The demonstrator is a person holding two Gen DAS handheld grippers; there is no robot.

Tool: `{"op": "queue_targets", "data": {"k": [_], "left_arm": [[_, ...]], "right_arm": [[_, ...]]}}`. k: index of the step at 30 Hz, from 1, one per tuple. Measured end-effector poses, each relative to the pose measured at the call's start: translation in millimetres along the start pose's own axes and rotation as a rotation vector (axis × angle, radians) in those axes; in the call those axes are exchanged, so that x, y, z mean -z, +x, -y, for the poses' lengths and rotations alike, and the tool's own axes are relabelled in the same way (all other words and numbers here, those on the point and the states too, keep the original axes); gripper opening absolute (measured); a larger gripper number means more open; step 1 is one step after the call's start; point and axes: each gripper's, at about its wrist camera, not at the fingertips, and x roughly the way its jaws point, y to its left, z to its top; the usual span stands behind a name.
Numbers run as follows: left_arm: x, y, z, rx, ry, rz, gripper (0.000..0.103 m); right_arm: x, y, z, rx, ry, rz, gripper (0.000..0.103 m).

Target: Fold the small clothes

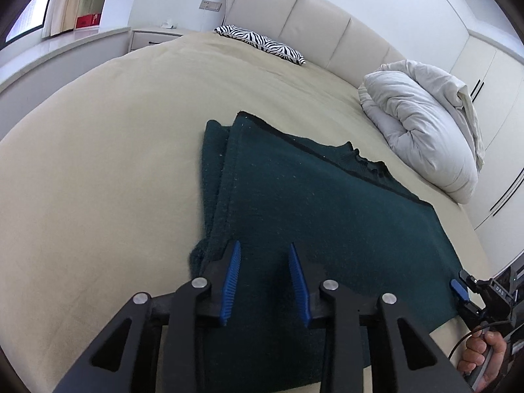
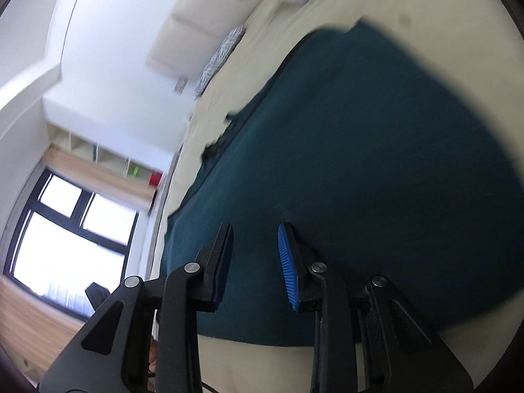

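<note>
A dark green knitted garment (image 1: 311, 196) lies flat on the beige bed sheet (image 1: 98, 163), folded over on its left side. My left gripper (image 1: 265, 249) is open and empty, hovering over the garment's near left edge. My right gripper (image 1: 458, 290) shows at the garment's near right corner in the left wrist view. In the right wrist view the right gripper (image 2: 255, 229) is open and empty, just above the green garment (image 2: 360, 163), with the view tilted.
A rolled white duvet (image 1: 425, 124) lies at the far right of the bed. A zebra-print pillow (image 1: 262, 44) sits by the padded headboard (image 1: 311, 23). White wardrobes (image 1: 491, 82) stand to the right. A window (image 2: 65, 229) and shelves are beyond the bed.
</note>
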Motion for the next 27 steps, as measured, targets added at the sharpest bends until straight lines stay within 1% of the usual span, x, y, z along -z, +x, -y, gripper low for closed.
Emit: {"op": "queue_targets", "data": {"k": [1,3,4,6,7,8,9,10,11,13,14,16,17,18,19,21,23,25,27], "left_arm": [[-0.1,-0.8,-1.4,0.004,-0.005,0.000,0.033],[0.1,-4.0,-3.2,0.008,-0.011,0.001,0.033],[-0.2,-6.6,-3.6,0.006,-0.018,-0.002,0.033],[-1.1,-14.1,1.3,-0.018,-0.031,-0.003,0.033],[-1.2,-20.2,6.2,-0.041,-0.023,0.008,0.035],[-1.5,-28.1,14.5,-0.056,-0.001,0.028,0.043],[-1.7,-34.6,21.9,-0.053,0.016,0.045,0.047],[-1.9,-38.8,28.7,-0.047,0.029,0.054,0.053],[-2.9,-40.3,38.3,-0.037,0.048,0.050,0.055],[-4.2,-36.4,52.0,-0.010,0.070,0.031,0.055],[-4.2,-33.1,57.7,0.003,0.074,0.023,0.055],[-2.7,-24.0,65.5,0.002,0.082,0.002,0.055],[-2.0,-19.1,67.9,0.004,0.079,-0.008,0.055],[-0.8,-14.5,69.5,0.009,0.076,-0.020,0.055],[0.7,-10.2,70.7,0.013,0.074,-0.031,0.055],[4.1,0.1,74.6,0.015,0.082,-0.057,0.055],[7.3,9.7,77.4,0.009,0.093,-0.083,0.055],[8.7,14.1,77.7,0.001,0.101,-0.088,0.055],[8.5,15.6,75.0,0.004,0.094,-0.093,0.056]], "right_arm": [[-13.7,-18.5,14.9,0.019,0.015,0.030,0.026],[-20.3,-42.7,33.6,0.056,0.049,0.086,0.026],[-22.8,-53.7,41.4,0.072,0.066,0.107,0.029],[-26.4,-77.3,53.6,0.118,0.083,0.152,0.029],[-28.4,-94.6,61.4,0.131,0.090,0.168,0.036],[-29.1,-105.3,63.6,0.160,0.100,0.184,0.046],[-28.6,-122.2,65.9,0.203,0.109,0.205,0.055],[-28.3,-130.7,65.5,0.216,0.108,0.224,0.055],[-29.0,-138.8,65.5,0.212,0.103,0.237,0.056],[-30.3,-150.2,65.3,0.204,0.104,0.231,0.059],[-37.3,-148.2,62.8,0.193,0.105,0.218,0.059],[-45.9,-138.3,53.8,0.169,0.097,0.194,0.059],[-52.4,-126.4,50.4,0.156,0.099,0.178,0.059],[-56.0,-128.3,46.3,0.139,0.106,0.147,0.059],[-61.8,-114.9,49.8,0.144,0.122,0.108,0.059],[-66.4,-97.1,57.2,0.185,0.168,0.069,0.061],[-69.8,-84.0,57.0,0.152,0.173,0.053,0.061],[-73.6,-75.7,52.1,0.146,0.177,0.042,0.061],[-76.8,-68.9,44.7,0.109,0.180,0.015,0.061]]}}
